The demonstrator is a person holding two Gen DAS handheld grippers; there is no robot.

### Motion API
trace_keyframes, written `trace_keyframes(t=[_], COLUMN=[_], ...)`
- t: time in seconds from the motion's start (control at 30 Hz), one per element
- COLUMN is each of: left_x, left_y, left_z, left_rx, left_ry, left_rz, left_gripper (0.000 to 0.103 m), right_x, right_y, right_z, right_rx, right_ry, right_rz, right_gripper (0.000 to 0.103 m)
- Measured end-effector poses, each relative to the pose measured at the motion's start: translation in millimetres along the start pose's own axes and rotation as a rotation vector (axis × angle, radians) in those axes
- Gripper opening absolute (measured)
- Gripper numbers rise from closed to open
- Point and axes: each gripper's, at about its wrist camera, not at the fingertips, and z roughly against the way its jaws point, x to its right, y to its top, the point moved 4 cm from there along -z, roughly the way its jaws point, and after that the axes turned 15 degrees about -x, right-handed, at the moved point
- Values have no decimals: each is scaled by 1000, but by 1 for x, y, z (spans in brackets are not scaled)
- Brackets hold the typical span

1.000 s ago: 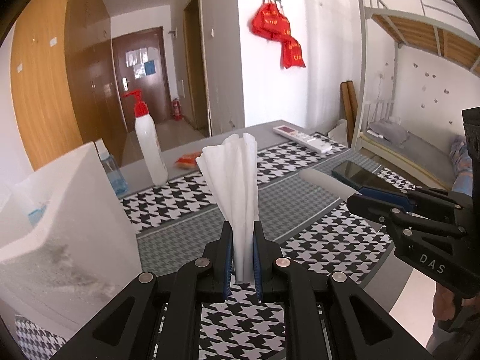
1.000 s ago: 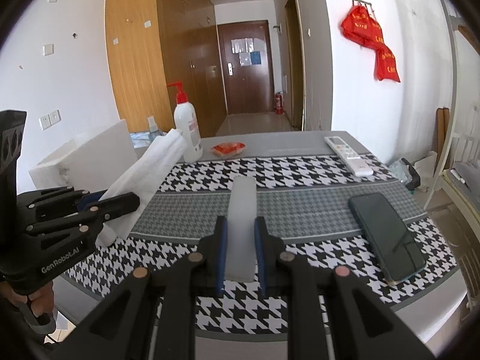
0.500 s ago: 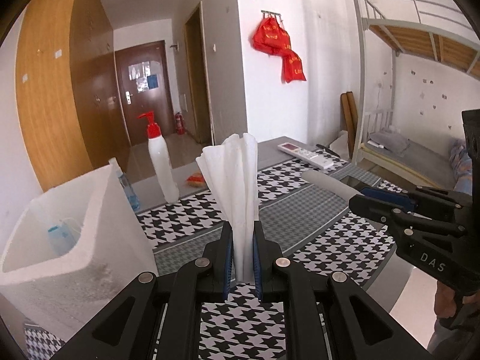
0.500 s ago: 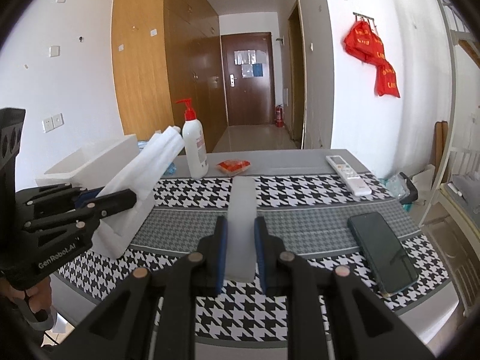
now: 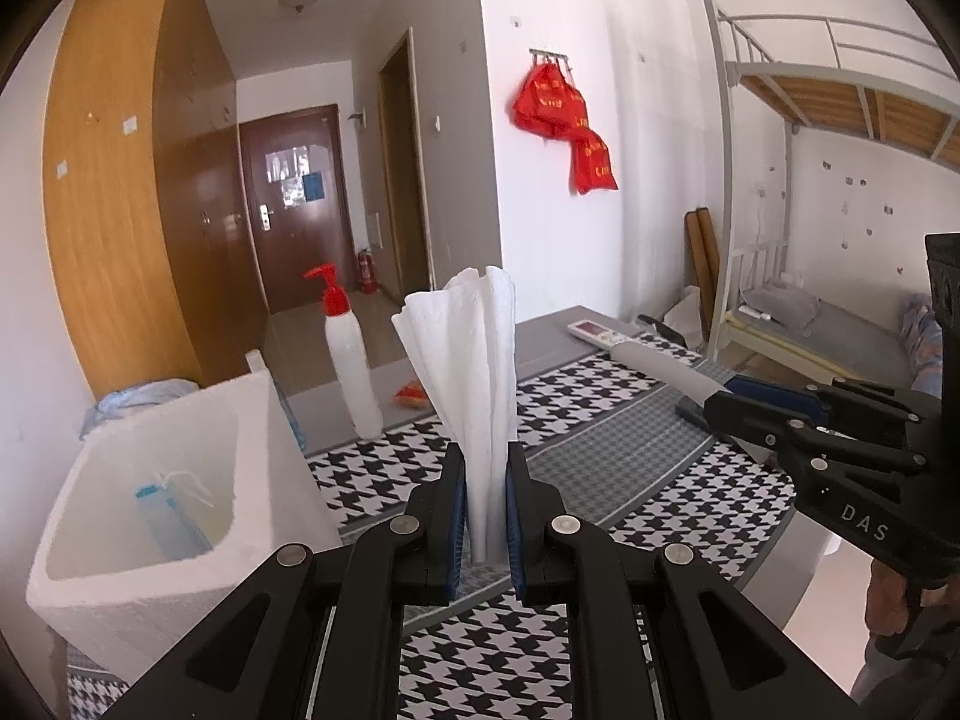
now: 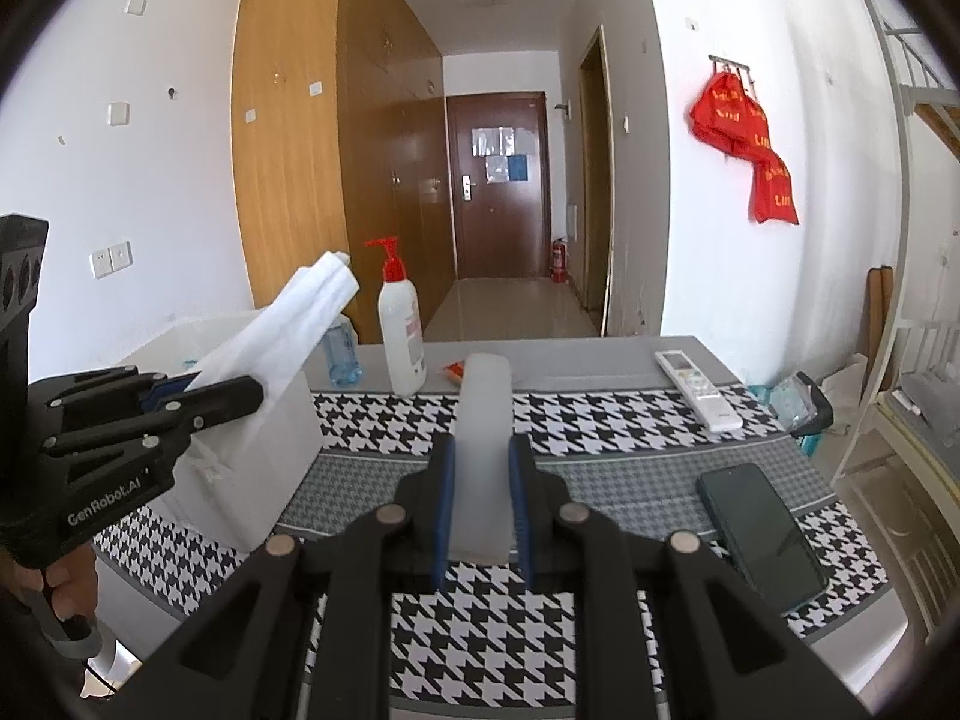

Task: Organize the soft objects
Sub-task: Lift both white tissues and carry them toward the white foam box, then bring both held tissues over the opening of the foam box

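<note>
While both tools are raised above the table, each one is clamped on a soft item. The left gripper has its two blue-padded jaws pressed against the base of a folded white cloth, which stands upright out of the jaws and fans wider toward its top. In the right wrist view, the same cloth projects up and to the right from the left gripper, in front of the foam box.

The right gripper has its jaws closed on a translucent white strip, which extends straight forward between the pads. In the left wrist view, this strip points to the left out of the right gripper, above the patterned cloth.

The white foam box sits at the left end of the table, open at the top. A blue and white item lies inside it; its identity cannot be determined.

A black-and-white houndstooth tablecloth with a grey checked band covers the near part of the table.

Other items on the table:
- A white pump bottle with a red head stands near the far edge.
- A small clear blue bottle stands just beside the box.
- A small orange packet lies near the pump bottle.
- A white remote control lies at the far right.
- A dark phone lies flat at the near right.
</note>
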Motion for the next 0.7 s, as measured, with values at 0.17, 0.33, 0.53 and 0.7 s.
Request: trace_keyframes(t=[0.17,0.33,0.53,0.7], left_x=[-5,-10,-16,-21], left_y=[-1,0,-1,0], left_z=[6,13,19,24], left_rx=[20,38,56,67], left_ry=[1,6,7,13], left_rz=[4,11,30,43], left_gripper=[13,13,13,13], right_x=[-4,-8,-14,-19], right_y=[5,9,15,19], right_z=[5,10,11,12], right_rx=[20,36,45,56], right_ry=[-3,-5,6,14], right_rz=[9,18,39,49], right_gripper=[21,21,21,21])
